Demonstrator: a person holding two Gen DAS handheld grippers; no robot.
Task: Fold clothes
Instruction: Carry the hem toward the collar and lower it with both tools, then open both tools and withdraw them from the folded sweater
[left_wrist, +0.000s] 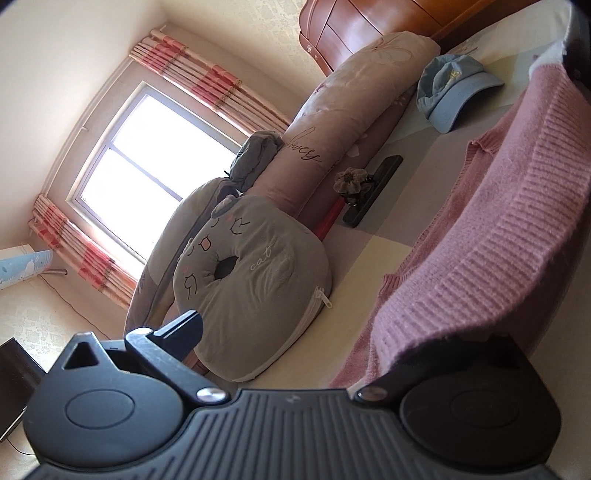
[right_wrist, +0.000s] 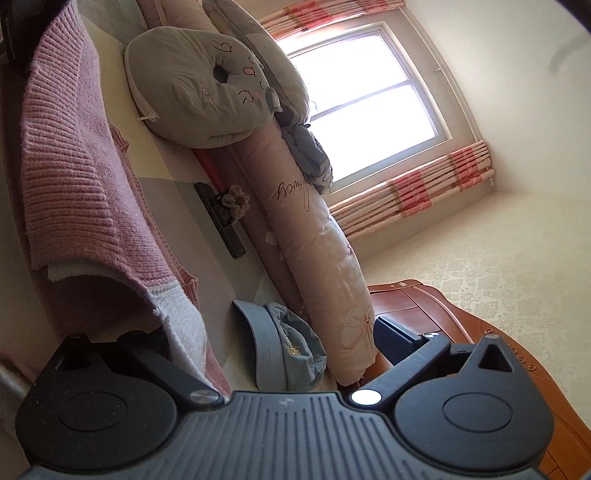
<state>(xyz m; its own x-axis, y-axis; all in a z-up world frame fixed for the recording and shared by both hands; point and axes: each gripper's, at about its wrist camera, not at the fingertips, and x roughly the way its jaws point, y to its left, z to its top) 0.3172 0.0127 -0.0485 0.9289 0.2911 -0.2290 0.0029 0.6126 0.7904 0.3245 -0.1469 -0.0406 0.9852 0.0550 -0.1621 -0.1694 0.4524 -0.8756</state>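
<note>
Pink knit sweater (left_wrist: 509, 236) lifted off the bed (left_wrist: 369, 243) — soft, light, stretchy, best pinched at ribbed hem corners — jaws of left gripper (left_wrist: 314, 347) and right gripper (right_wrist: 273, 354) apparently spread, grip hidden: cannot tell.

Black ribbed tool (left_wrist: 314, 339) bodies; round hubs; silver screws.

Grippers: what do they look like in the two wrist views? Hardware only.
Both match: matte black plastic. The left gripper and right gripper each show a ribbed dark grey centre plate, flanked by two rounded black housings with raised oval caps. Angular black finger arms pivot on silver screws. A triangular cut-out sits at the outer corner of one housing. No cables, sleeves or hands are visible.
</note>
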